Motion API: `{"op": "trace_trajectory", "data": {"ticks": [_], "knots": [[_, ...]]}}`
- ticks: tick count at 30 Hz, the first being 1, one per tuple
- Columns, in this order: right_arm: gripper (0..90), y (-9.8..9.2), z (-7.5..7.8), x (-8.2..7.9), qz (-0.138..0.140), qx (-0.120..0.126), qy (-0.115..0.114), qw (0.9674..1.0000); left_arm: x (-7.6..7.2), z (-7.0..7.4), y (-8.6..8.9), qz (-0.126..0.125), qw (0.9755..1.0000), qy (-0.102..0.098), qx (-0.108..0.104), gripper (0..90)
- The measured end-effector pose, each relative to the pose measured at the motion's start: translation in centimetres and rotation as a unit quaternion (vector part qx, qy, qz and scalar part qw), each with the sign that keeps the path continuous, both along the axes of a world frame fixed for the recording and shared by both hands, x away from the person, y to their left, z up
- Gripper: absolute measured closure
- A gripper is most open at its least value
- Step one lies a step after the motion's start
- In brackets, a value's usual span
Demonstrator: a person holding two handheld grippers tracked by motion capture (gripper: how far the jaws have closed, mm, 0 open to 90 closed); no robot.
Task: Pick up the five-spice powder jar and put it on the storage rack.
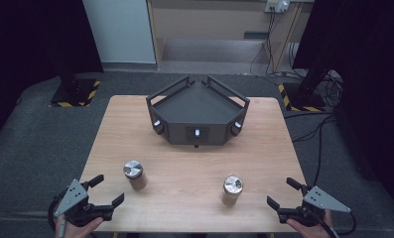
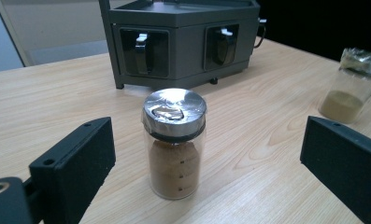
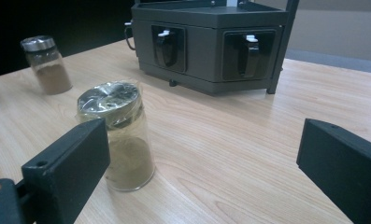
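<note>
Two small glass jars with metal lids stand upright on the wooden table. The left jar holds dark brown powder. The right jar holds paler powder and has clear film over its lid. My left gripper is open at the near left corner, just short of the brown jar, which stands ahead between the jaw lines, untouched. My right gripper is open at the near right corner, the pale jar ahead beside its left jaw.
A dark grey angular cabinet with a railed top and small handles on its faces sits at the table's far middle. Each gripper view also shows the other jar farther off. Cables lie on the floor at right.
</note>
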State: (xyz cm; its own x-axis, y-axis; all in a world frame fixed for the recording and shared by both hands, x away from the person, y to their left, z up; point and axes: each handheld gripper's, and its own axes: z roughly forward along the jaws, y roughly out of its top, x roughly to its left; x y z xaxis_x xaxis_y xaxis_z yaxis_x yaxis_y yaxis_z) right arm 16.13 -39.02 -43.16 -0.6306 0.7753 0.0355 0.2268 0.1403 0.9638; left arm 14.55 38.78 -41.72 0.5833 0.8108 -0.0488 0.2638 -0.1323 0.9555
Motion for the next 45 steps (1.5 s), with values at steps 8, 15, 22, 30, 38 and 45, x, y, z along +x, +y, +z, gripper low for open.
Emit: {"op": "trace_trajectory", "data": {"ticks": [8, 15, 22, 30, 38, 45], "knots": [[2.8, -0.2, -0.1, 0.0, -0.003, 0.003, 0.001, 1.0000, 0.6, -0.1, -0.4, 0.004, 0.9999, -0.012, 0.003, 2.6], [2.1, -0.4, -0.3, -0.1, -0.005, 0.010, 0.004, 0.9999, 1.3, -0.4, -0.2, -0.013, 0.9996, -0.003, -0.024, 2.4], [2.0, -0.3, -0.1, -0.3, -0.004, 0.003, 0.004, 1.0000, 1.5, -0.5, 0.0, -0.012, 0.9997, -0.008, -0.021, 2.2], [0.8, -0.2, -0.1, -0.3, -0.009, 0.005, 0.010, 0.9999, 1.0, -0.6, 0.1, -0.010, 0.9996, -0.016, -0.023, 2.2], [0.8, -0.2, -0.1, -0.4, -0.006, 0.005, 0.009, 0.9999, 0.9, -0.4, -0.1, -0.013, 0.9996, -0.017, -0.018, 1.6], [1.1, -0.3, -0.1, -0.3, -0.002, 0.005, 0.011, 0.9999, 0.7, -0.5, 0.1, -0.007, 0.9996, -0.015, -0.024, 1.6]]}}
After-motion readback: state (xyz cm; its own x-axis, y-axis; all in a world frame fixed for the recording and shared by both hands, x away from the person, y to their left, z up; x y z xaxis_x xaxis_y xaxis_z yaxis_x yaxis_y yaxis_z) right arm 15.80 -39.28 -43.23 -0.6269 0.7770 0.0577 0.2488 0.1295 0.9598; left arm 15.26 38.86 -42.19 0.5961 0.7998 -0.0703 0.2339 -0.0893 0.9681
